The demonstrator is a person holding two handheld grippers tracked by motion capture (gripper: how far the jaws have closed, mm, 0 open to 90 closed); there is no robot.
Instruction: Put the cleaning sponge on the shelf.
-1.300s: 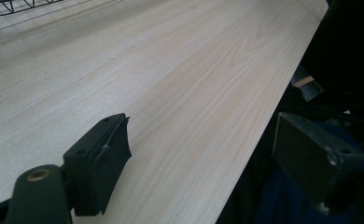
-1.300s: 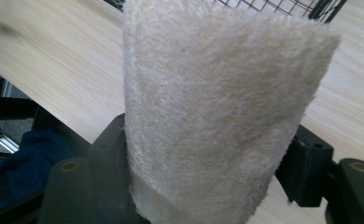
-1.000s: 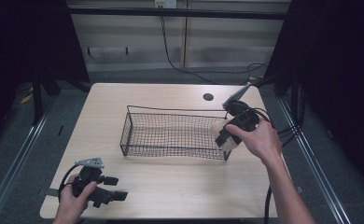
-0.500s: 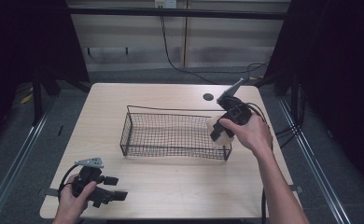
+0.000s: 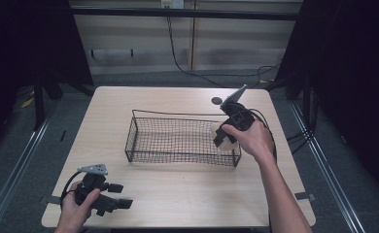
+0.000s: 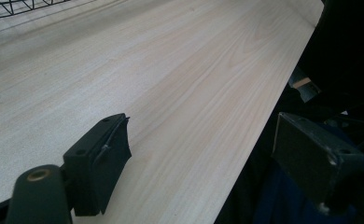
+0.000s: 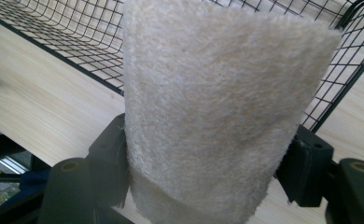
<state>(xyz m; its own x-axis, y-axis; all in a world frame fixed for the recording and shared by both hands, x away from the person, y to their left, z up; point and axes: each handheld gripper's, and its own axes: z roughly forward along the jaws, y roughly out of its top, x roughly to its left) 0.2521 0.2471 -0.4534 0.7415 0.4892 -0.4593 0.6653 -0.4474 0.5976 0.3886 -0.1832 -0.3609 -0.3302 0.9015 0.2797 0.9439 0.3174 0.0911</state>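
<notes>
1. The right gripper [image 5: 222,138] is held in the person's right hand [image 5: 251,140] at the right end of a black rectangular wire-mesh basket [image 5: 178,141], at the basket's near right corner as the high view shows it.
2. Its two black fingers [image 7: 109,158] are pinching a cream, fuzzy, thick folded cloth [image 7: 217,112]; in the right gripper view the cloth stands between them, with one finger pressed against each side.
3. In that same view the cloth stands in front of the basket's black rim and mesh [image 7: 68,37], with the pale wood-grain bench [image 7: 40,112] below it.
4. In the high view the cloth [image 5: 217,132] is a pale patch just inside the basket's right end; whether it touches the mesh floor I cannot tell.
5. The left gripper [image 5: 111,196] rests in the person's left hand [image 5: 76,208] at the near left corner of the bench [image 5: 178,194], well apart from the basket.
6. Its black fingers [image 6: 98,163] are spread wide with nothing between them; one is over the bench top and the other hangs past the bench edge.
7. A small dark round spot [image 5: 216,101] lies on the bench beyond the basket, near the right gripper's grey three-cornered plate [image 5: 233,96].
</notes>
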